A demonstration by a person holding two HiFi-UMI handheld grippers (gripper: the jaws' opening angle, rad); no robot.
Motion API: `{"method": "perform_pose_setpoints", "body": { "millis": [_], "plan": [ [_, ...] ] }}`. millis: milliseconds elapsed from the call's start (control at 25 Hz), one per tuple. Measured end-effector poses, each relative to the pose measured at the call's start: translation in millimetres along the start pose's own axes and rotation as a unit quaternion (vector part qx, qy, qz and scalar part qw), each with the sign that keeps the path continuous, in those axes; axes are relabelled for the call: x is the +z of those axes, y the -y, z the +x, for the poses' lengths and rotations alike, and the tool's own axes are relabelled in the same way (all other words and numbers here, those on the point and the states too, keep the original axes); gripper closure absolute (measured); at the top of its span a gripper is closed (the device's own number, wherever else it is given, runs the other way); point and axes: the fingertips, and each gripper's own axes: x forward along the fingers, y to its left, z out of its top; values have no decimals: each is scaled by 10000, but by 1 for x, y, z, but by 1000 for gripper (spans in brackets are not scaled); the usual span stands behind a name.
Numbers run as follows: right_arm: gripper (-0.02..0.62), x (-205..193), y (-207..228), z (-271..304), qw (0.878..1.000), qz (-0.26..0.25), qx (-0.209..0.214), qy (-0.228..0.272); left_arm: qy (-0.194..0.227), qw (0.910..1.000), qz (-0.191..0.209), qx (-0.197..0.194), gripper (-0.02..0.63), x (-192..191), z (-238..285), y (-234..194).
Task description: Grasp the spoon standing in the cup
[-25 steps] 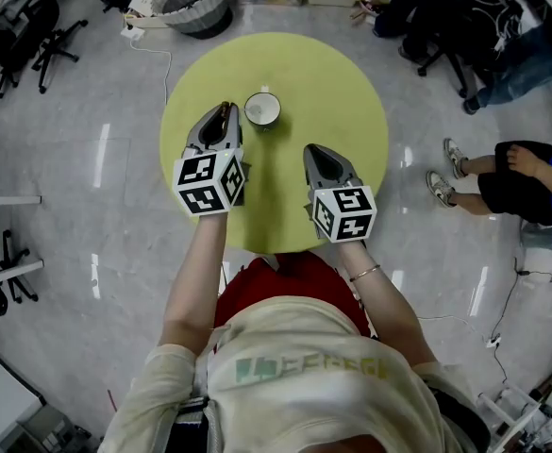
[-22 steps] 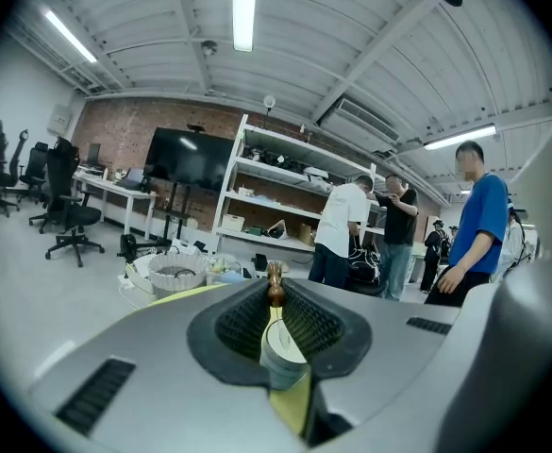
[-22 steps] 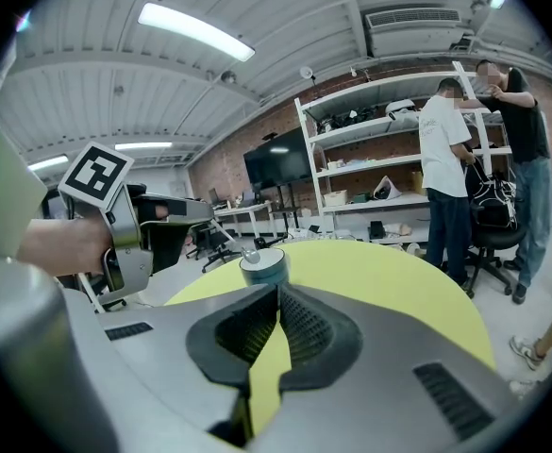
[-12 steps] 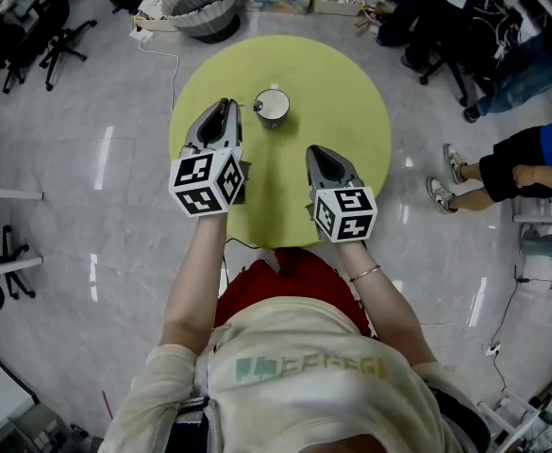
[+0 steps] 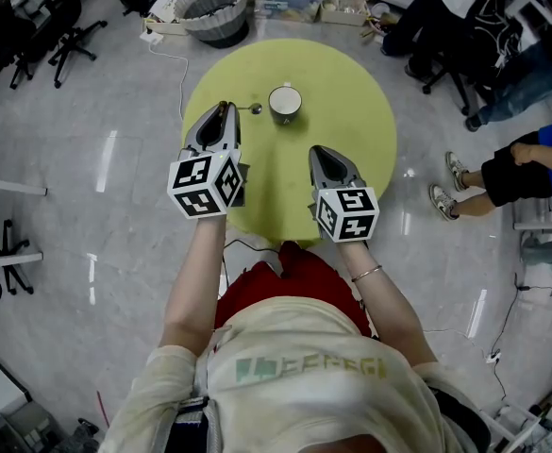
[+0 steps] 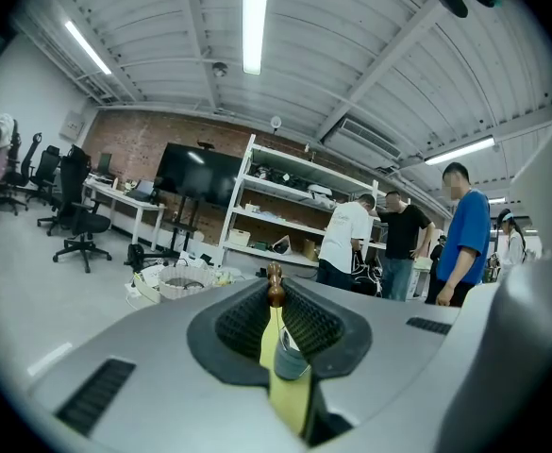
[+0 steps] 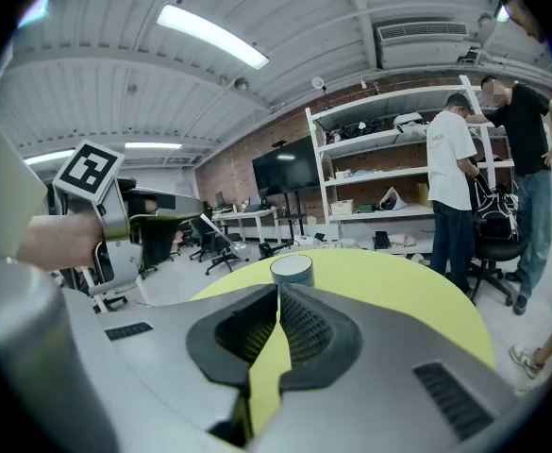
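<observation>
Pulled back from the cup since a second ago, the left tool (image 5: 225, 109) has brought the spoon (image 5: 254, 109) out with it. Nearest the person, the right tool (image 5: 321, 152) hangs over the yellow surface (image 5: 351, 102), jaws pressed together on nothing. The left tool pinches the spoon's handle, jaws a sliver apart. The spoon's bowl lies between tool and cup (image 5: 286, 103), which stands farther back.

Grey: left tongs (image 5: 225, 108), right tongs (image 5: 317, 150); black-white marker cubes (image 5: 207, 184); cream shirt (image 5: 294, 366), red garment (image 5: 285, 286), bracelet (image 5: 364, 274).

A round yellow table (image 5: 351, 92) stands near a grey basket (image 5: 189, 3).
</observation>
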Motion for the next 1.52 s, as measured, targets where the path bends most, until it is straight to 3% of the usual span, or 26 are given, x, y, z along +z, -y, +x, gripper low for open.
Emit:
{"method": "perform_pose_setpoints", "body": {
  "millis": [760, 1520],
  "plan": [
    [557, -7, -66, -42, 9998, -133, -25, 132, -114, 9999, -40, 54, 555, -7, -89, -27],
    [557, -27, -99, -68, 9997, -180, 31, 145, -413, 9989, -131, 201, 555, -48, -153, -36]
  ]
}}
